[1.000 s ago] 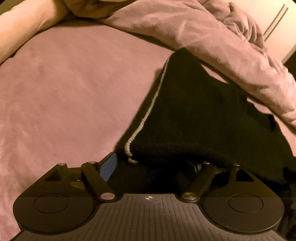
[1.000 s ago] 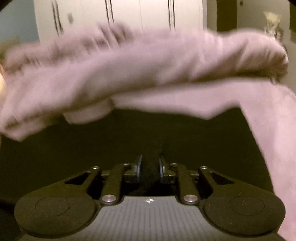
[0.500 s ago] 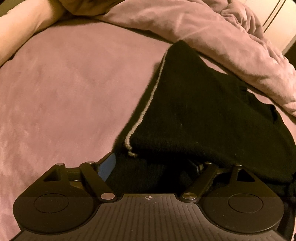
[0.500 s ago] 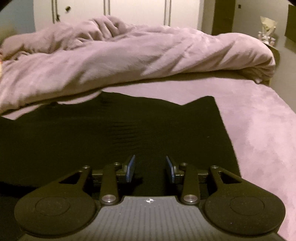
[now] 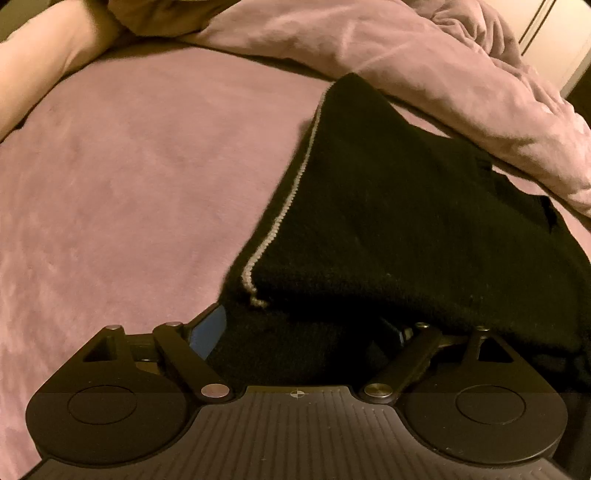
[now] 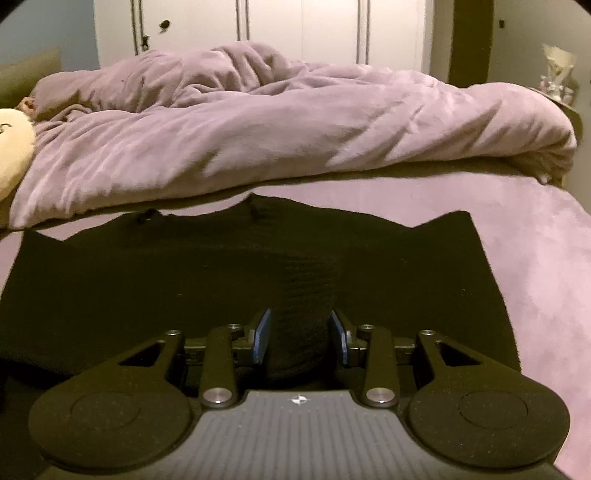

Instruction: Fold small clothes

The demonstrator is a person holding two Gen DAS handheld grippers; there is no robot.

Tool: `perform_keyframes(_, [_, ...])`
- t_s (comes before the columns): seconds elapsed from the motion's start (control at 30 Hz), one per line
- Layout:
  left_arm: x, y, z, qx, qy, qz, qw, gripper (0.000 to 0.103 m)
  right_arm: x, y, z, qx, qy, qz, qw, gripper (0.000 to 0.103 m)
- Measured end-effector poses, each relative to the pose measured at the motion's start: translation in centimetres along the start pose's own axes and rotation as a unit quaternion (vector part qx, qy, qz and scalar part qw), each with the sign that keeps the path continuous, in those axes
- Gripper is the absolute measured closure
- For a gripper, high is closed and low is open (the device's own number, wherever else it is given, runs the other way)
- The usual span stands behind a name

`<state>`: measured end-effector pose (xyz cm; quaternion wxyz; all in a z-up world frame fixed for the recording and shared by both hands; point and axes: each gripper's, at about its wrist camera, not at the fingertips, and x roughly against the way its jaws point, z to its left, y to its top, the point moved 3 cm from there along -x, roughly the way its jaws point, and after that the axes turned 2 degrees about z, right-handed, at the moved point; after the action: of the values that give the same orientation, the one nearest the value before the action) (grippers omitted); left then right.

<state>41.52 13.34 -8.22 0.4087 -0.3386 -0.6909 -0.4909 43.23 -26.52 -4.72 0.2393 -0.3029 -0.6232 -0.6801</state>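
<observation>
A black knit garment (image 5: 399,206) with a pale stitched edge lies spread on the pink bed sheet (image 5: 140,177). My left gripper (image 5: 306,332) is low over its near corner. Its jaws are opening wide with black fabric lying between them, and the pads do not press on it. The left finger's blue pad (image 5: 210,328) shows; the garment covers the right one. In the right wrist view the same garment (image 6: 184,273) lies flat. My right gripper (image 6: 300,336) is open, with a raised ridge of the fabric (image 6: 301,295) standing between its pads.
A bunched pink duvet (image 6: 295,129) lies across the bed just beyond the garment. A cream pillow (image 6: 11,147) sits at the far left. White wardrobe doors (image 6: 295,29) stand behind. Bare sheet (image 6: 546,266) shows to the right of the garment.
My right gripper let go of the black fabric, opened and drew back and up, bringing the whole garment into view. The left jaws spread a little wider; the garment settled flat.
</observation>
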Motion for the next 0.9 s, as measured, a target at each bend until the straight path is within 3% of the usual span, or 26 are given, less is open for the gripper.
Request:
perform_keyframes(0.2, [0.3,-0.2,0.2,0.005,-0.007,0.000,1.0000,0.013,0.2,-0.3,0.5,0.016,0.012,-0.003,1.000,0.067])
perform_keyframes(0.27, [0.4,-0.3,0.2,-0.003,-0.008,0.000,1.0000,0.012,-0.8,-0.8,0.1,0.017,0.020,0.019,0.999,0.062])
perform_keyframes(0.33, [0.6,-0.6,0.3,-0.010,-0.006,0.000,0.9999,0.012,-2.7,-1.9,-0.5,0.038,-0.001,0.061,0.997,0.061])
perform_keyframes(0.43, [1.3,-1.2,0.8,-0.016,-0.008,0.002,0.9998,0.011,-2.1,-2.5,-1.4,0.044,0.015,0.047,0.998,0.060])
perform_keyframes(0.6, [2.7,-3.2,2.7,-0.011,-0.013,0.029,0.9994,0.009,2.3,-4.0,-2.7,0.035,-0.009,0.070,0.997,0.059])
perform_keyframes(0.77, [3.7,-6.3,5.6,0.015,-0.019,0.080,0.9965,0.009,8.3,-11.5,-4.7,0.013,-0.022,0.145,0.989,0.057])
perform_keyframes(0.9, [5.6,-8.7,6.6,-0.011,-0.026,0.103,0.9943,0.009,13.3,-15.7,-6.0,0.001,-0.039,0.170,0.985,0.048])
